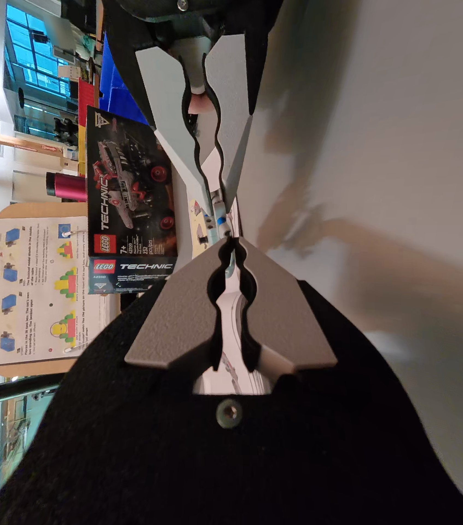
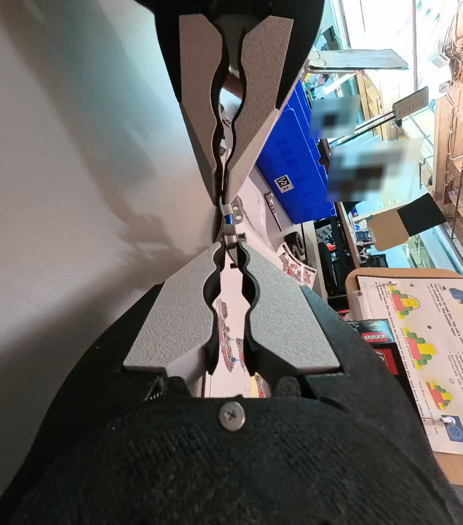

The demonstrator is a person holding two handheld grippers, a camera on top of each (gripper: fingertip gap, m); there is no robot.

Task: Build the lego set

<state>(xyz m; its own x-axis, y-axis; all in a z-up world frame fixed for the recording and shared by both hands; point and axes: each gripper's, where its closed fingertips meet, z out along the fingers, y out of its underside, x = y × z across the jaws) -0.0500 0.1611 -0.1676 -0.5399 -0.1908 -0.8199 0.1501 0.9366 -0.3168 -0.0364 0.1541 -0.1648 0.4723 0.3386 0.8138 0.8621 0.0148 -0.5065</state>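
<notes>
A white table (image 1: 395, 142) fills one side of both views, bare and open. A blue bin (image 2: 290, 159), the Lego box (image 1: 130, 199), an instruction sheet (image 1: 25, 289) and a booklet (image 2: 256, 210) crowd the other side. The left gripper (image 1: 229, 241) and the right gripper (image 2: 231, 245) meet tip to tip, both pinched shut on a small grey-and-blue Lego piece (image 2: 229, 220) held between them.

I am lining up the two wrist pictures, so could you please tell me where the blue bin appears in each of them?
Left wrist view: the blue bin sits upper left, behind the far gripper's finger and above the set box.
Right wrist view: the blue bin sits right of centre, upper half, beside the far gripper.
Shared landmark: the instruction sheet, lower left in the left view and lower right in the right.
</notes>
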